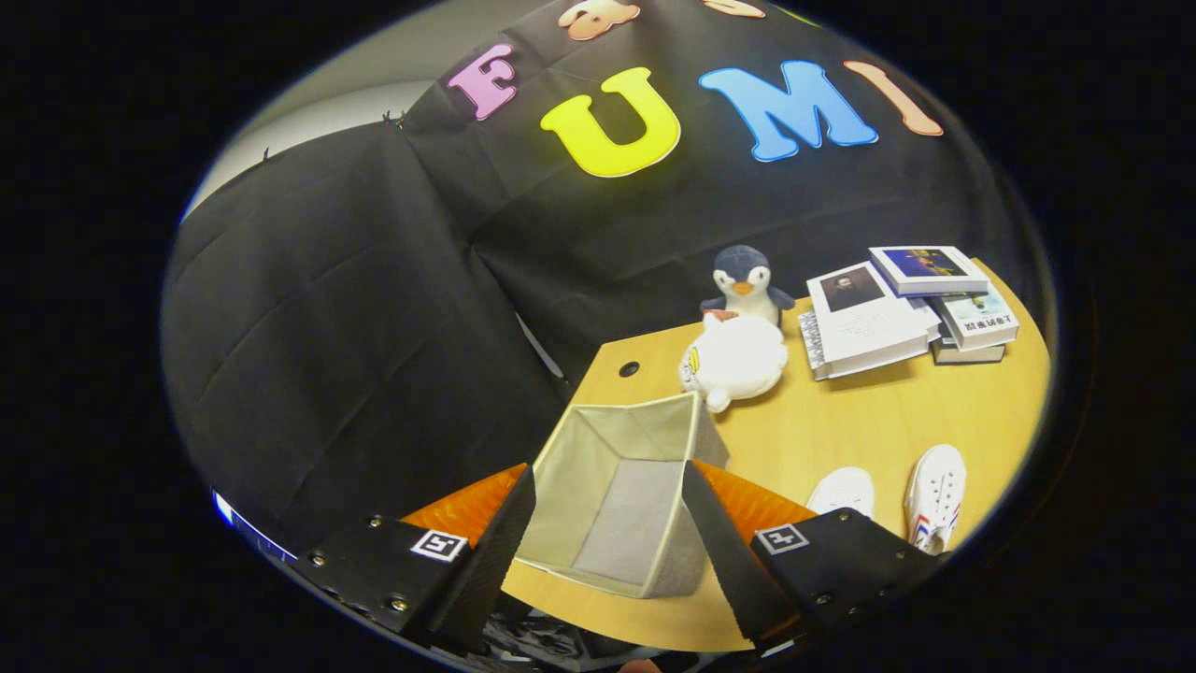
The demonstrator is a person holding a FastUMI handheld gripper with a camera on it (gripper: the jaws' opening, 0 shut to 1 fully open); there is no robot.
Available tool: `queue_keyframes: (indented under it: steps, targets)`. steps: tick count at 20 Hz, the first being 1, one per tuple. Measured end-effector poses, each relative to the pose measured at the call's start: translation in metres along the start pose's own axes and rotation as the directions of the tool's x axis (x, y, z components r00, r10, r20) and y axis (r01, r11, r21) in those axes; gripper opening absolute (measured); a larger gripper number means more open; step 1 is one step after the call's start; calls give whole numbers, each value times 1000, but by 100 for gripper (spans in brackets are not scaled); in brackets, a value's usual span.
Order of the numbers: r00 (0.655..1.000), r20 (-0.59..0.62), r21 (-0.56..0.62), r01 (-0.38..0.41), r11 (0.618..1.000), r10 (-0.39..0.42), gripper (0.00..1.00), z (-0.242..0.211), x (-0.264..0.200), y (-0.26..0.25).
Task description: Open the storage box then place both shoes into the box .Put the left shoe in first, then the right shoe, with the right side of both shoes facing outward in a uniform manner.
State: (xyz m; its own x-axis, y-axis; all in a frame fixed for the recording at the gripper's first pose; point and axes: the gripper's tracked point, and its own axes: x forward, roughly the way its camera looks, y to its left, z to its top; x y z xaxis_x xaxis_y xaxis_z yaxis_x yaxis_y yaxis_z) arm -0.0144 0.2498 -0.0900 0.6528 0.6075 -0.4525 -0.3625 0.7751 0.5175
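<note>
Hovering above a wooden table (869,421): one gripper (607,551), fingers spread wide, holding nothing. Between them, below, an open grey storage box (617,486). Two white shoes (897,495) lie side by side right of it. Beyond: white plush toy (738,360), penguin toy (745,278), stacked books (906,308).

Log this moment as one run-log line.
gripper: open, holding nothing | storage box: open, empty, between fingers | white shoes: on table, beside box | stage: no shoe boxed

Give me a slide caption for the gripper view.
Open gripper above the open storage box; two white shoes wait alongside.
</note>
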Motion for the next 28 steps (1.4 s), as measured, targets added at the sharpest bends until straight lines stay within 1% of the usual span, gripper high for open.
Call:
queue_keyframes:
  steps: [4, 10, 16, 24, 28]
  targets:
    - [997, -9, -13, 79, 997, -80, 97, -10, -7, -47]
    - [985, -46, -20, 165, 986, -166, 97, -31, -17, -108]
    - [956, -93, -94, 268, 959, -277, 98, -60, -21, -163]
    - [920, -218, -83, 315, 946, -325, 98, -113, -10, -211]
    - [901, -276, -89, 325, 942, -336, 97, -136, -4, -223]
